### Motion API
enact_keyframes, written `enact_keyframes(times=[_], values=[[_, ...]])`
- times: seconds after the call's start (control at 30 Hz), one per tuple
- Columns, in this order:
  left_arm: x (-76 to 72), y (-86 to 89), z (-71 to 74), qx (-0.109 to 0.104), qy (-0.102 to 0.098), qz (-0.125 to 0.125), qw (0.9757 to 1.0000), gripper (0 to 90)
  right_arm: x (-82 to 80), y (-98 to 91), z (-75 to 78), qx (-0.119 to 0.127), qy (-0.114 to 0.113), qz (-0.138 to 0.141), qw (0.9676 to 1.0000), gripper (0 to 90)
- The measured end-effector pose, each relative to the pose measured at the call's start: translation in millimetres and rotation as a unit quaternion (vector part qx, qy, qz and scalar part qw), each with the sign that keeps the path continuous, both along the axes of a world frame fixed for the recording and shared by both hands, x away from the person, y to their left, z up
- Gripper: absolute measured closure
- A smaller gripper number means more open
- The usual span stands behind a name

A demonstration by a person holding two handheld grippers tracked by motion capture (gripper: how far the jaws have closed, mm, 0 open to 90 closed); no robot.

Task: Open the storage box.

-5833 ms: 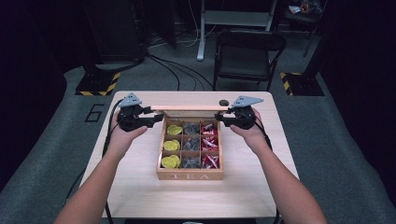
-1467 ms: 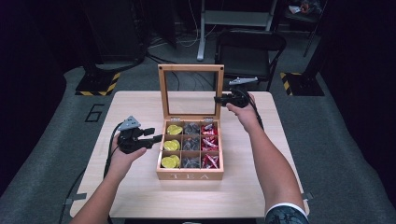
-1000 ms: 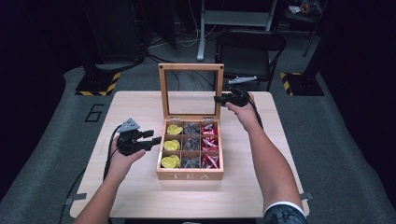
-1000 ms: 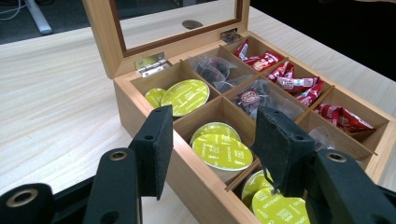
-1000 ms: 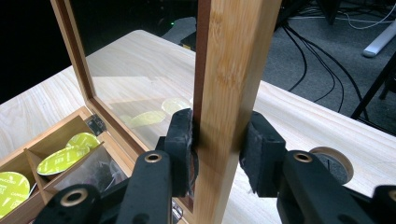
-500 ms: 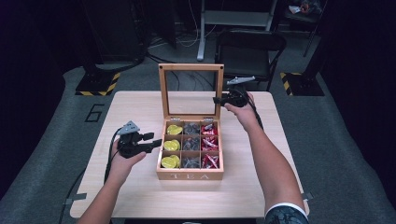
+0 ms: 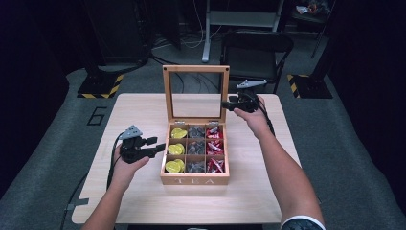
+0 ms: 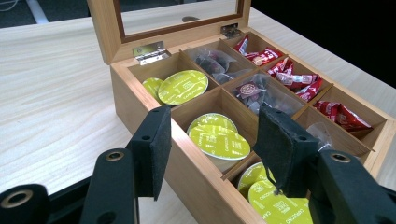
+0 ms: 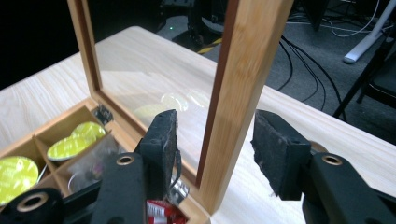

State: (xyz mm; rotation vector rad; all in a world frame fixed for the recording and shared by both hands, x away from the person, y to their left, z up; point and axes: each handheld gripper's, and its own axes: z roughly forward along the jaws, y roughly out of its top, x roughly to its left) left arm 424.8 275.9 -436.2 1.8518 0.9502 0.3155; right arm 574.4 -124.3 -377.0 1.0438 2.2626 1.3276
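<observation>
A wooden tea box (image 7: pixel 194 180) stands mid-table with its glass lid (image 7: pixel 195 69) upright. It holds yellow capsules (image 7: pixel 175 149), grey sachets (image 7: pixel 195 148) and red packets (image 7: pixel 214 147). My right gripper (image 7: pixel 224 105) is at the lid's right edge. Its jaws have just been opening, and the lid's frame (image 9: pixel 243 70) stands between the right gripper's (image 9: pixel 215 126) pads with a gap on each side. My left gripper (image 7: pixel 158 146) rests at the box's left side, open. In its own view the left gripper (image 8: pixel 210 126) straddles the box's left wall (image 8: pixel 187 172) without pressing on it.
The light wooden table (image 7: pixel 268 191) has bare surface on both sides of the box and in front of it. A black chair (image 7: pixel 256 45) stands behind the far edge. Cables and hazard-striped bases (image 7: pixel 100 86) lie on the floor beyond.
The lid, shut in the oldest frame, now stands upright. Over the last second the right gripper's jaws widened off the lid's edge and the hand rose slightly. The left gripper stayed put.
</observation>
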Motion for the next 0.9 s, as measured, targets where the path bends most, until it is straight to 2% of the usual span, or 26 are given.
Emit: enact_keyframes(times=[0.23, 0.5, 0.7, 0.9], values=[[-2.9, -1.0, -2.4, -0.005, 0.007, 0.005, 1.0000, 45.5, -21.1, -2.7, 4.9, 0.001, -0.006, 0.016, 0.9999, 46.8], [-6.0, -2.4, -3.4, 0.009, 0.000, 0.006, 0.9999, 44.8, -46.6, 2.2, 7.4, 0.008, -0.012, 0.045, 0.9989, 45.4], [-9.7, -1.2, -4.1, 0.022, -0.004, 0.009, 0.9997, 44.7, -63.1, 8.8, 1.9, 0.008, -0.010, 0.058, 0.9982, 44.7], [-10.5, 0.5, -6.1, 0.025, -0.004, 0.013, 0.9996, 44.7, -74.8, 15.8, -4.2, 0.001, -0.011, 0.061, 0.9981, 43.6]])
